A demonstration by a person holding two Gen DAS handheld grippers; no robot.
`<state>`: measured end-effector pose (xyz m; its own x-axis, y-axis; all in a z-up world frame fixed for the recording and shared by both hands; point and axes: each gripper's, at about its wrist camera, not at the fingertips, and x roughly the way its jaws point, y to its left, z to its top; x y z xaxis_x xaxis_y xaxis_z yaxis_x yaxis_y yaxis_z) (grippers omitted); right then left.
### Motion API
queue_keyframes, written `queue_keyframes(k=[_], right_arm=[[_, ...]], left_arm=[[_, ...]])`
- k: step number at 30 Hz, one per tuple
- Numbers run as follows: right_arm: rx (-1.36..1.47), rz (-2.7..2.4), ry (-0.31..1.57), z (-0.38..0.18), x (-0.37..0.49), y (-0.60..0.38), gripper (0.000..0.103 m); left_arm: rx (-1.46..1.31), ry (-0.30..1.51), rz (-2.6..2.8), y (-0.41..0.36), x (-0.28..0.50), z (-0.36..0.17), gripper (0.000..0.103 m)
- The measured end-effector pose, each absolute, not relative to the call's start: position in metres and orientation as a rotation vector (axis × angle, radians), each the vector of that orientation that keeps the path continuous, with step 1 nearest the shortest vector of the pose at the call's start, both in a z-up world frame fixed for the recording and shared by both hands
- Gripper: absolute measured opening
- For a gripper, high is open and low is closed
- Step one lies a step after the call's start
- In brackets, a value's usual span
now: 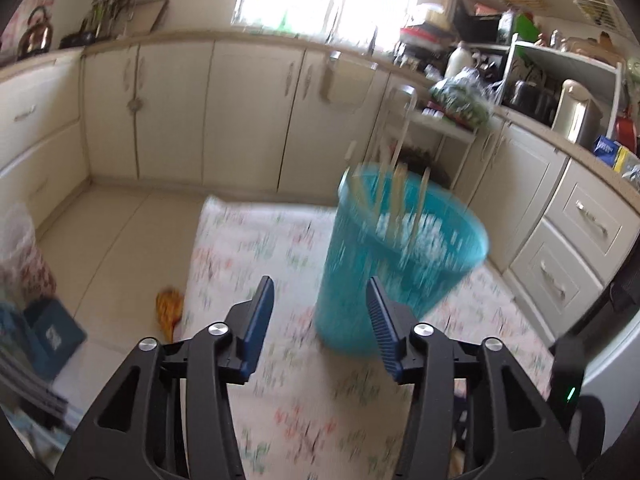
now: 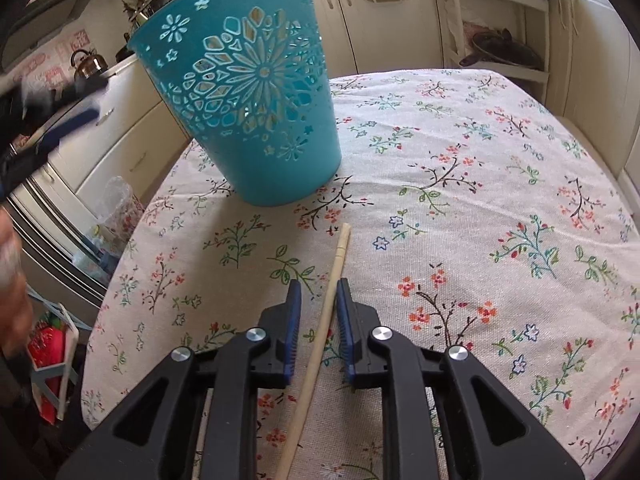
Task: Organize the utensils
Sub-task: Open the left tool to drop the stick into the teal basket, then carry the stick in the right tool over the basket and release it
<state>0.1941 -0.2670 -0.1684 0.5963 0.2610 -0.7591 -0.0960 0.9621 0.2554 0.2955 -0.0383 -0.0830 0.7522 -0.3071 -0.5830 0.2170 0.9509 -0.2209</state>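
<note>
A teal cut-out basket (image 1: 400, 248) stands on the floral tablecloth (image 1: 280, 380), blurred, with several wooden chopsticks (image 1: 400, 184) sticking up out of it. My left gripper (image 1: 320, 284) is open just in front of the basket with nothing between its fingers. In the right wrist view the basket (image 2: 248, 92) stands at the far left of the table. A single wooden chopstick (image 2: 338, 256) lies on the cloth and runs between the fingers of my right gripper (image 2: 318, 286). That gripper is open, with a gap on each side of the stick. The left gripper (image 2: 60, 120) shows blurred at the left edge.
Cream kitchen cabinets (image 1: 248, 112) line the walls around the table. A white shelf rack (image 2: 500, 40) stands past the table's far edge. A yellow object (image 1: 170, 308) lies on the floor to the left. A person's hand (image 2: 10, 272) is at the left edge.
</note>
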Motion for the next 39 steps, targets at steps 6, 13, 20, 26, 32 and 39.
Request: queue_keyframes(k=[6, 13, 20, 26, 32, 39], right_arm=[[0.149, 0.208, 0.930, -0.166, 0.195, -0.259, 0.015], [0.035, 0.210, 0.953, -0.165, 0.202, -0.247, 0.011], [0.005, 0.253, 0.983, -0.165, 0.205, -0.246, 0.011], [0.039, 0.255, 0.963, -0.166, 0.202, -0.252, 0.010], [0.148, 0.290, 0.981, -0.166, 0.201, -0.261, 0.007], [0.378, 0.399, 0.860, -0.124, 0.181, -0.284, 0.006]], left_arm=[[-0.174, 0.759, -0.297, -0.033, 0.281, -0.123, 0.047], [-0.159, 0.764, -0.319, -0.041, 0.274, -0.128, 0.051], [-0.160, 0.776, -0.308, -0.041, 0.275, -0.133, 0.054], [-0.159, 0.796, -0.309, -0.042, 0.276, -0.141, 0.054], [-0.164, 0.808, -0.305, -0.042, 0.278, -0.143, 0.055], [-0.182, 0.819, -0.291, -0.035, 0.281, -0.149, 0.055]])
